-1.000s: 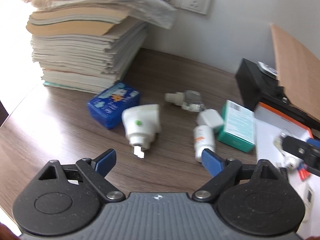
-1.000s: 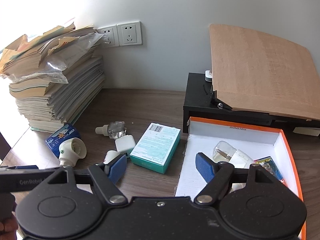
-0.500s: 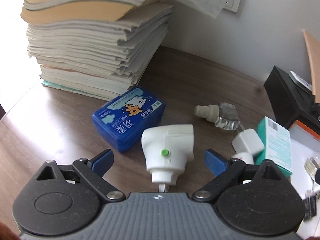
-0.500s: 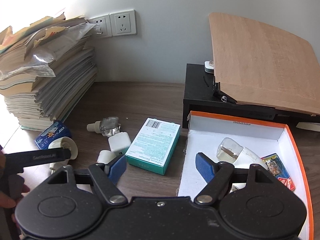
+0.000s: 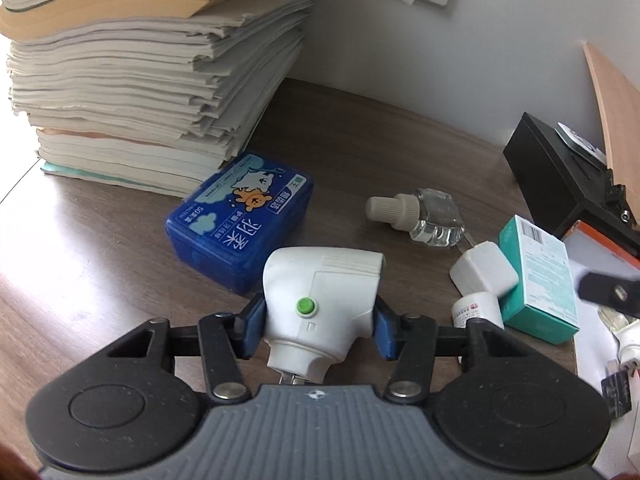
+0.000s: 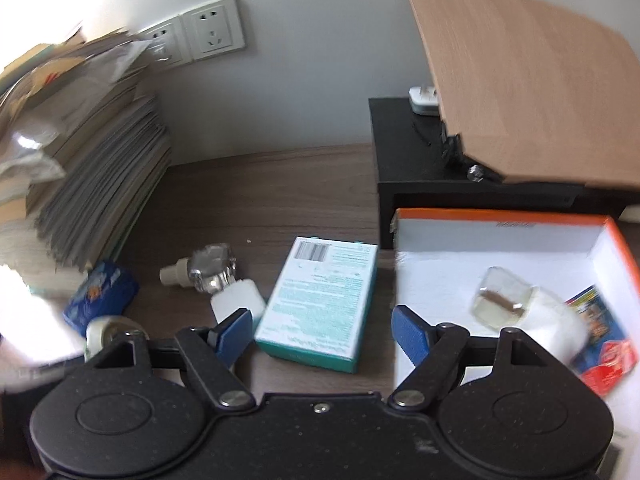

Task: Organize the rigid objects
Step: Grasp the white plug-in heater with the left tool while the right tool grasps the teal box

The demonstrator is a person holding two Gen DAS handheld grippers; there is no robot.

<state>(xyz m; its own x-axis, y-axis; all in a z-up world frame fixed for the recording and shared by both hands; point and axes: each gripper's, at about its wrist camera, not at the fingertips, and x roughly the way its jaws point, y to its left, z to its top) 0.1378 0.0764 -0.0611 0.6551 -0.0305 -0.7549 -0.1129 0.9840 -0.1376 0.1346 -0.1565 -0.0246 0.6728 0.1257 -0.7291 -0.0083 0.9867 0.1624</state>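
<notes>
Sorting looks barely begun to me: my left gripper (image 5: 318,320) clamps the white plug-in heater (image 5: 322,300) low over the desk (image 5: 100,272), my right gripper (image 6: 322,330) hangs open, a few items lie in the orange box (image 6: 500,220), and the teal carton (image 6: 320,304), blue case (image 5: 240,220) and glass bottle (image 5: 424,216) remain outside.

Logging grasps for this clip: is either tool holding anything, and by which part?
The left tool clamps the white plug-in device by its two sides, near the green button. The right tool holds nothing.
</notes>
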